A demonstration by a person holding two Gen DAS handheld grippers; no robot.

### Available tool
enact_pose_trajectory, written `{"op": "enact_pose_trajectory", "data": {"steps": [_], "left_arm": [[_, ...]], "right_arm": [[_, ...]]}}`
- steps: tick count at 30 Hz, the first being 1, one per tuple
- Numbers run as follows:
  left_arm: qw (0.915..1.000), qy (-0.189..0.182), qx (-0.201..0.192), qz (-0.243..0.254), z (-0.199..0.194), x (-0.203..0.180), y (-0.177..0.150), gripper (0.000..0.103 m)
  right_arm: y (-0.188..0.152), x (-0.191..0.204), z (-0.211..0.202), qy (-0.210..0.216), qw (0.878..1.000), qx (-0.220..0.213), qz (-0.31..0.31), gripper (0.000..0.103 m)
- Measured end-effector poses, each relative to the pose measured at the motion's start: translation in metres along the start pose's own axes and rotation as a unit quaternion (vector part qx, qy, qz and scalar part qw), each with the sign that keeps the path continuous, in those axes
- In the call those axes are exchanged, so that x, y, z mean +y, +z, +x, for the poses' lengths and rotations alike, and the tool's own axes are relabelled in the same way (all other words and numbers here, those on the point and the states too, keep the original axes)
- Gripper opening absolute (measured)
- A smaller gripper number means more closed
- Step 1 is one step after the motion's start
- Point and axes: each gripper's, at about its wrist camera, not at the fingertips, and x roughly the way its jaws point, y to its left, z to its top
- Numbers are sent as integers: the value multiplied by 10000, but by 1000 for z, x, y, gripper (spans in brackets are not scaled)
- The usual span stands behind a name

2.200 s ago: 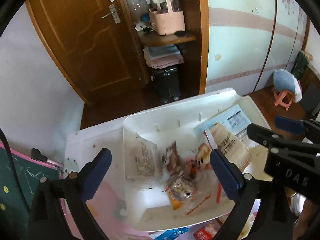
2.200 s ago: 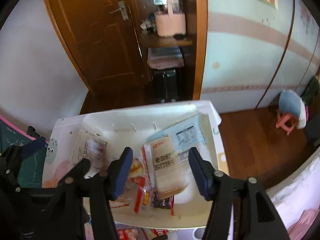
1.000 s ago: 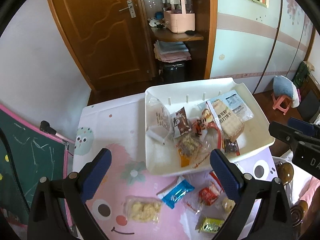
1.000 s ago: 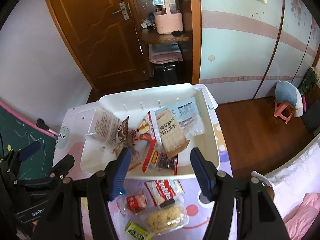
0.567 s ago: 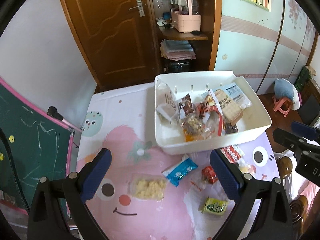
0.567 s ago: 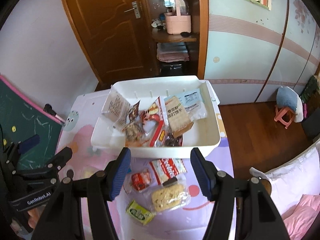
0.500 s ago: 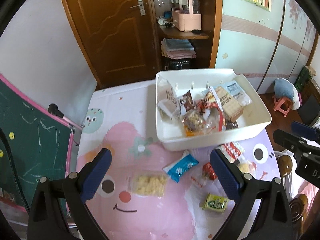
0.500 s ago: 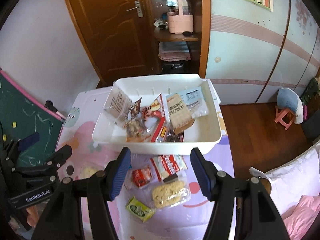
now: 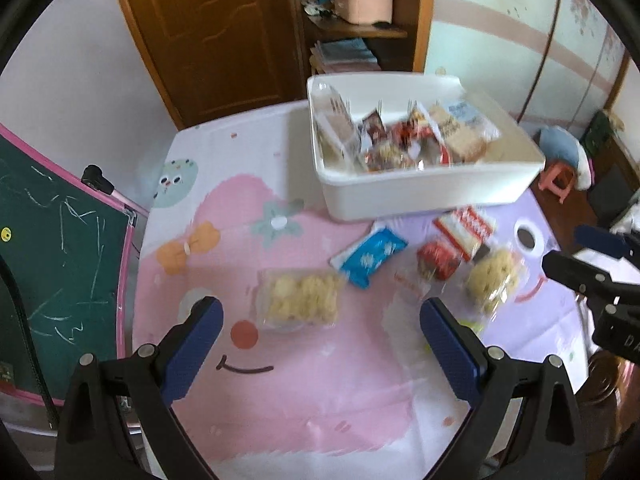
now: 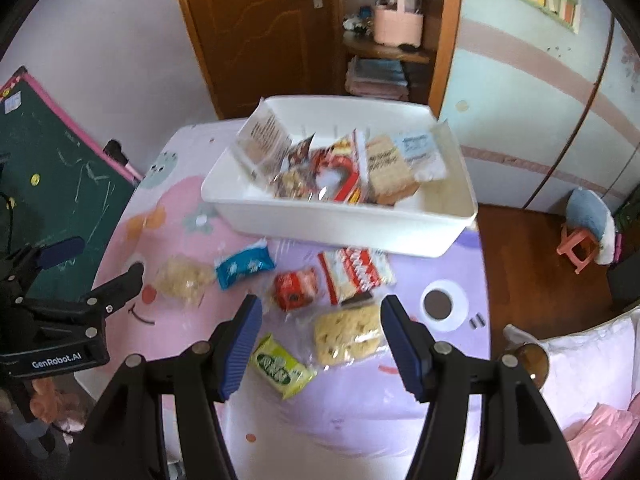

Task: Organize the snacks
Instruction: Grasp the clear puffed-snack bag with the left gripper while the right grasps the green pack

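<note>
Between the parted, empty jaws of the right gripper (image 10: 320, 340) lies a pale biscuit pack (image 10: 347, 335), long axis crosswise, nearest this hand; the left gripper (image 9: 320, 344), also apart and empty, faces a yellow cracker pack (image 9: 301, 299). Beyond, on the pink cartoon cloth (image 10: 352, 408), the white bin (image 10: 344, 220) holds snacks, before a wooden door (image 10: 256, 28)

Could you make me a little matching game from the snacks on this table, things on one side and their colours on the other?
Things:
1. bin
2. packet nearest the left gripper
3. packet beside it
4. packet by the right gripper

Colours:
A. green
B. white
C. blue
D. clear, pale yellow pieces inside

Pairs: 1-B, 2-D, 3-C, 4-A
</note>
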Motion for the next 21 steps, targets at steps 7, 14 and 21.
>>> {"op": "enact_pose_trajectory", "data": {"steps": [7,14,21], "left_arm": [[9992,50,294,-272,32,20,-26,99],[9946,28,615,-833,64,44,-35,98],[9920,-36,827,-956,93,48,-29,98]], "right_arm": [[-29,21,31,355,9969,314,-631,62],[-50,47,72,584,9881,632,-1279,62],[-61,61,106,474,9769,884,-1885,62]]}}
